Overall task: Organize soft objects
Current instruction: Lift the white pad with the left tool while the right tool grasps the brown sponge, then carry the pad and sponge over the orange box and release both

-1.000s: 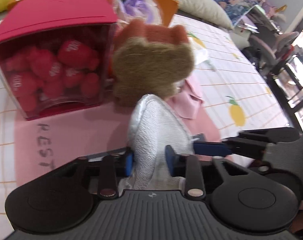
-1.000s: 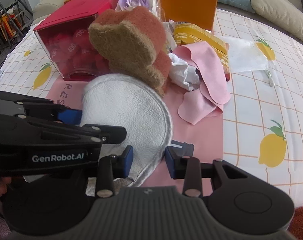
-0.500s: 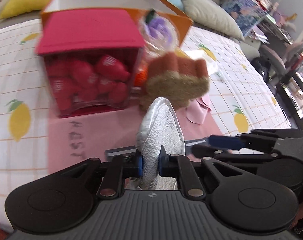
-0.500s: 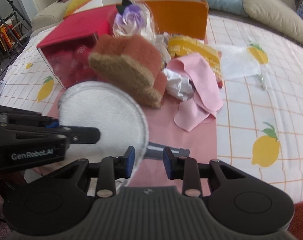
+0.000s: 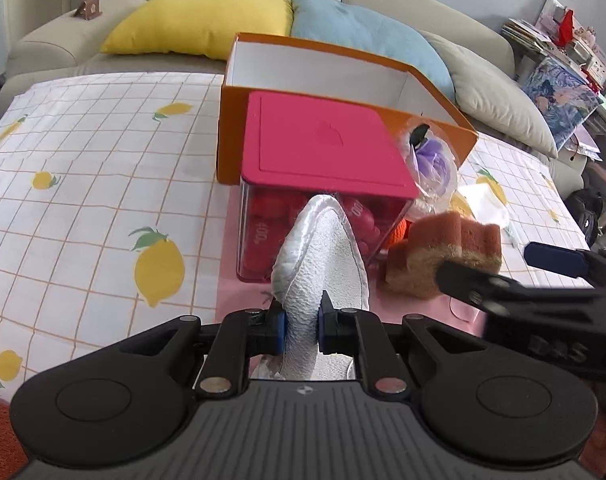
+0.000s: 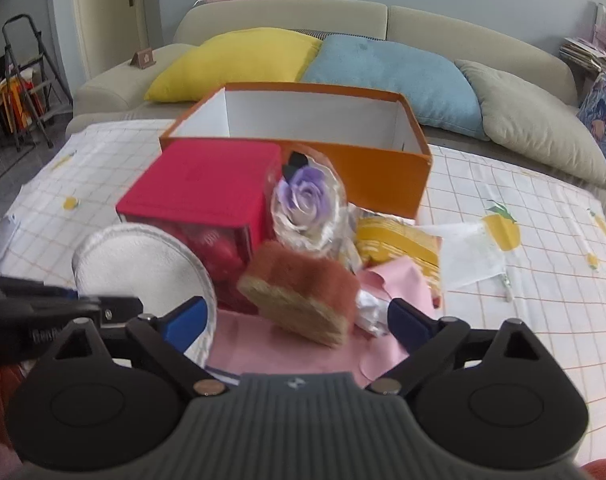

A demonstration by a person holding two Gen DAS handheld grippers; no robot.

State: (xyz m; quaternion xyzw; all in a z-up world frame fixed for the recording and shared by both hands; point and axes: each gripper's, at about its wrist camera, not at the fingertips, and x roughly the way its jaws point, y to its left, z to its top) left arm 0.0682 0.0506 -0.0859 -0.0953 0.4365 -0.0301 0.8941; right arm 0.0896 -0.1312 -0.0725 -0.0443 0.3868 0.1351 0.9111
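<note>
My left gripper (image 5: 301, 322) is shut on a round white fleece pad (image 5: 323, 252) and holds it upright above the pink mat. The pad also shows at the left of the right wrist view (image 6: 143, 264). My right gripper (image 6: 297, 318) is open and empty, with a brown-and-orange sponge (image 6: 303, 292) lying just ahead between its fingers. The sponge also shows in the left wrist view (image 5: 443, 252). An open orange box (image 5: 343, 76) with a white inside stands behind. A pink cloth (image 6: 399, 284) lies right of the sponge.
A clear box with a red lid (image 5: 323, 148), full of red pieces, stands before the orange box. A wrapped purple rose (image 6: 307, 200), a yellow packet (image 6: 399, 240) and a white plastic bag (image 6: 467, 256) lie nearby. Sofa cushions (image 6: 239, 60) are behind the lemon-print tablecloth (image 5: 83, 184).
My left gripper has closed on the white pad and lifted it up and back. My right gripper has opened wide and pulled back from the pile.
</note>
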